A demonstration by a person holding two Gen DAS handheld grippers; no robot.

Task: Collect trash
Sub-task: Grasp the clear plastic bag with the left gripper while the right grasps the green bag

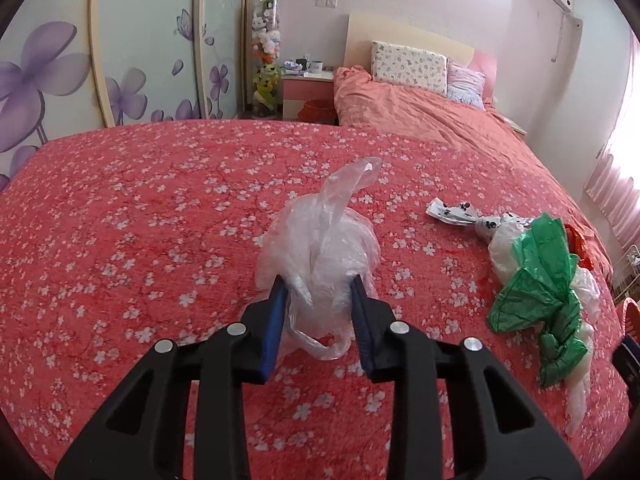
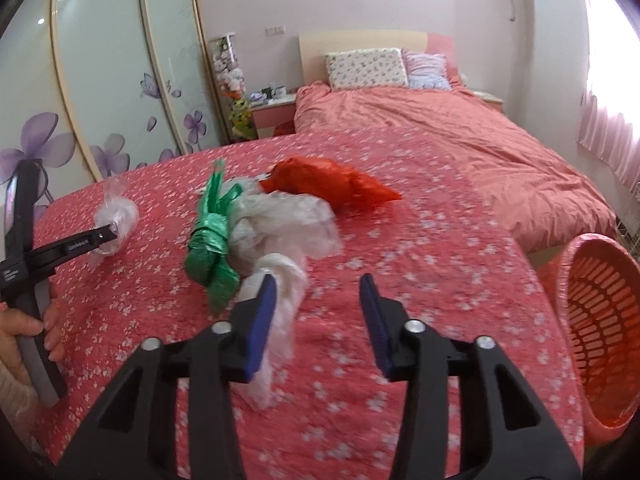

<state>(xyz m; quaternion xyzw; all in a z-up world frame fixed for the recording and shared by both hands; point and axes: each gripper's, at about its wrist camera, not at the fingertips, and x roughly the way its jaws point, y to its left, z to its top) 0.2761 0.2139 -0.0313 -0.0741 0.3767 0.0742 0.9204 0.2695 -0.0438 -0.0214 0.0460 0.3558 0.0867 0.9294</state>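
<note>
A crumpled clear plastic bag [image 1: 320, 240] lies on the red flowered bedspread [image 1: 140, 220]. My left gripper [image 1: 319, 286] has its blue pads pressed against both sides of the bag. In the right wrist view the left gripper [image 2: 107, 235] shows at the far left, its tip on the same clear bag [image 2: 118, 212]. A pile of a green bag [image 2: 210, 240], a white bag [image 2: 280, 224] and an orange-red bag [image 2: 328, 184] lies mid-bed. My right gripper [image 2: 319, 282] stands open just before that pile. A white strand lies by its left finger and nothing is gripped.
An orange slotted basket [image 2: 600, 320] stands off the bed's right edge. A black-and-white patterned wrapper [image 1: 452, 210] lies beside the pile. A hand [image 2: 24, 328] holds the left gripper's handle. Pillows [image 2: 366, 68], a nightstand [image 2: 276, 108] and flowered wardrobe doors [image 2: 100, 100] are behind.
</note>
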